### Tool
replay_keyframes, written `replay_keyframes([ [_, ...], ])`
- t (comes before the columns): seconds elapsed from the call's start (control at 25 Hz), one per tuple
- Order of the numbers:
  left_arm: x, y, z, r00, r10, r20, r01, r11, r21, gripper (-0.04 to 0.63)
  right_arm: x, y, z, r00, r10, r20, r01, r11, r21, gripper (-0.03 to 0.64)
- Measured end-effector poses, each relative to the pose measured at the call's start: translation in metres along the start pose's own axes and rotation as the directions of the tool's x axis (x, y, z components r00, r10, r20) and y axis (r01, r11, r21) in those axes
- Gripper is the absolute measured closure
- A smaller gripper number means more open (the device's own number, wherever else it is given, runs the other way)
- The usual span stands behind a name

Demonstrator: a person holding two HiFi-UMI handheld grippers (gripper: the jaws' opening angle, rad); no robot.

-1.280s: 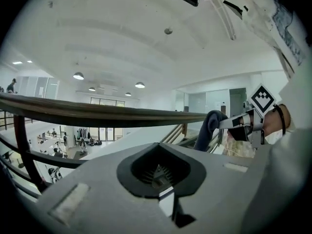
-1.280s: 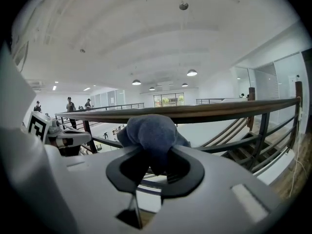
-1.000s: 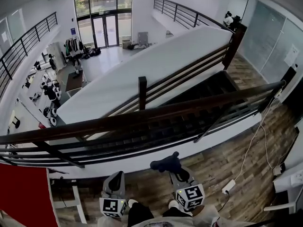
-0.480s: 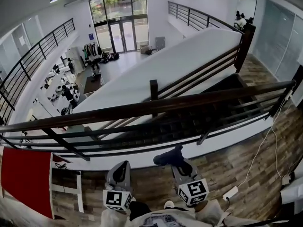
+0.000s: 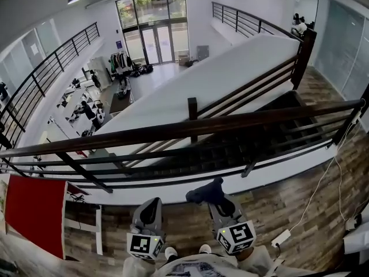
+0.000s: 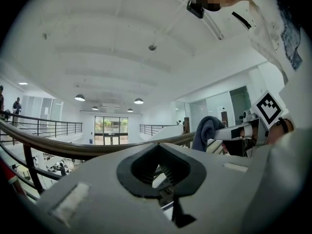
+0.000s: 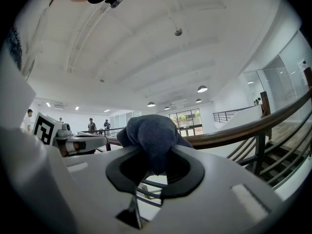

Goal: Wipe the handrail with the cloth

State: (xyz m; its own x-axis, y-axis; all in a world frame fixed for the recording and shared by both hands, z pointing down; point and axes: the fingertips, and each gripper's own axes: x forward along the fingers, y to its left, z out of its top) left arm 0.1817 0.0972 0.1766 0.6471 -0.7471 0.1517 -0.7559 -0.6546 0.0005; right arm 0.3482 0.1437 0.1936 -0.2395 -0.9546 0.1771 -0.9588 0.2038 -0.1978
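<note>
The dark wooden handrail (image 5: 190, 128) crosses the head view from left to right, above thin black rails. My right gripper (image 5: 209, 196) is below it and nearer me, shut on a bunched dark blue cloth (image 5: 203, 193). In the right gripper view the cloth (image 7: 148, 135) bulges out of the jaws of the right gripper (image 7: 156, 167), and the handrail (image 7: 243, 130) runs off to the right. My left gripper (image 5: 151, 208) hangs beside it, shut and empty, apart from the rail. The left gripper view shows the handrail (image 6: 73, 147) and the cloth (image 6: 207, 130).
Beyond the rail a stairwell drops to a lower hall with people and clothes racks. A rail post (image 5: 192, 111) stands at the middle. A red panel (image 5: 34, 212) lies at the lower left. A white cable and power strip (image 5: 281, 235) lie on the wooden floor at the right.
The head view has swung, so the rail sits a little higher and the red panel shows more. Both grippers keep nearly the same place below the rail, the cloth still held.
</note>
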Motion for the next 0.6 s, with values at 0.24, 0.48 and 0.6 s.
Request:
replay_keyframes([
  [0.24, -0.012, 0.009, 0.008, 1.0, -0.022, 0.009, 0.022, 1.0, 0.009, 0.595, 0.004, 0.018, 0.01, 1.0, -0.011, 0.009, 0.011, 1.0, -0.008, 0.545],
  [0.48, -0.025, 0.029, 0.005, 0.999, -0.049, 0.016, 0.049, 0.999, 0.0, 0.595, 0.008, 0.045, 0.012, 0.999, -0.041, 0.0, 0.041, 0.999, -0.033, 0.545],
  [0.6, -0.028, 0.037, 0.007, 0.999, -0.032, 0.015, 0.033, 0.999, -0.019, 0.595, 0.008, 0.054, 0.013, 0.999, -0.051, -0.01, 0.05, 0.998, -0.035, 0.545],
])
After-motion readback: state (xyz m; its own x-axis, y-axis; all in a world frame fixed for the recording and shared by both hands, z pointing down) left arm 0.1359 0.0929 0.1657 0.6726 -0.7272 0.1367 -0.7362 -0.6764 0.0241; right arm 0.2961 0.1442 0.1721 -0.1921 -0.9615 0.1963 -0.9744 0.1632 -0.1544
